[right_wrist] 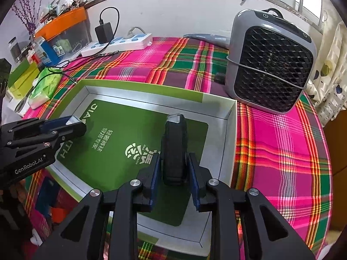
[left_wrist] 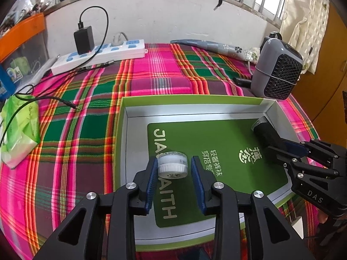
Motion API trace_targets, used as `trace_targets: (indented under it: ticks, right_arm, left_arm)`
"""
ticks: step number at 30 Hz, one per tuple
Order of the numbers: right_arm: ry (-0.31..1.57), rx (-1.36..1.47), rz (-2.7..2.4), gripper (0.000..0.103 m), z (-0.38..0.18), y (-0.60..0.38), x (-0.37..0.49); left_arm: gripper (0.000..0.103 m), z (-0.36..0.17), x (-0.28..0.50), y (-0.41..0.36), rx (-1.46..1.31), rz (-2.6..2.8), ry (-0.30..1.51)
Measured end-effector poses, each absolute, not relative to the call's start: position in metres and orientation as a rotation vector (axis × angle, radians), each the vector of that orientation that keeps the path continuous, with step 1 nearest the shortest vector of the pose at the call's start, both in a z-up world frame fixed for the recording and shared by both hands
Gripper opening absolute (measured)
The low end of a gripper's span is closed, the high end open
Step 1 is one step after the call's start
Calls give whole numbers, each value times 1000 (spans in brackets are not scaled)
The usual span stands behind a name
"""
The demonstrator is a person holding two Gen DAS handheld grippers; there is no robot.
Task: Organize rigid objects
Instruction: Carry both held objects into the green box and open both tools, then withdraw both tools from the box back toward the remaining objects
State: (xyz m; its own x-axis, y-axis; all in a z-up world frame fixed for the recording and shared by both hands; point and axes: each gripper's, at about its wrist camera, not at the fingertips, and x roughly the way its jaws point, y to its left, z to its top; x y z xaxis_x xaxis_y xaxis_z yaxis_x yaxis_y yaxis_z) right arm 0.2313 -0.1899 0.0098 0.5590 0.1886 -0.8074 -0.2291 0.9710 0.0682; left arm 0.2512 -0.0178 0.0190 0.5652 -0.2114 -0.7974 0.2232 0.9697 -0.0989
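Note:
A shallow green-and-silver box (left_wrist: 123, 130) lies on the plaid cloth; it also shows in the right wrist view (right_wrist: 229, 130). My left gripper (left_wrist: 173, 164) sits over the box's near left part with a small white round jar (left_wrist: 172, 165) between its blue pads; the jar touches the left pad and a gap shows at the right pad. My right gripper (right_wrist: 173, 164) is shut on a black oblong device (right_wrist: 174, 145) with a silver tip, over the box's right side. The same device (left_wrist: 267, 133) and right gripper (left_wrist: 288, 149) show in the left wrist view.
A grey fan heater (right_wrist: 271, 60) stands right of the box. A white power strip (left_wrist: 97, 54) with a black charger lies at the back. A green tissue pack (left_wrist: 19, 125) and a black cable lie left. Clutter and boxes (right_wrist: 23, 80) stand far left.

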Motion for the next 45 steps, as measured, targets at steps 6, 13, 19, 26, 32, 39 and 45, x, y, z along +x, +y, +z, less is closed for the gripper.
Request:
trace_targets:
  ticks: [6,13,19,26,32,39,45]
  right_arm:
    - [934,-26,265,43,13,-189,227]
    - [912,1,258,48,18,-194,218]
    - [884,16,255,48,28,-197,203]
    - [857,20,243,48,37,-198,181]
    - [830,40,239,48,44,-202,160]
    - [810,58,238,48,46,-205,135]
    - [799,59,233,48,45,-206,115]
  left_arm:
    - [34,21,245,-17,13,-250,938]
    - [34,31,228,-18,19,-253,912]
    - [34,39,209,-18,15,-259,889]
    - [34,48,185,-14,9,-246,872]
    - [34,56,160,-10,7,-231,845]
    - [34,60,131,-3,-5,-239,825]
    - [34,57,111,8,-32,-233,822]
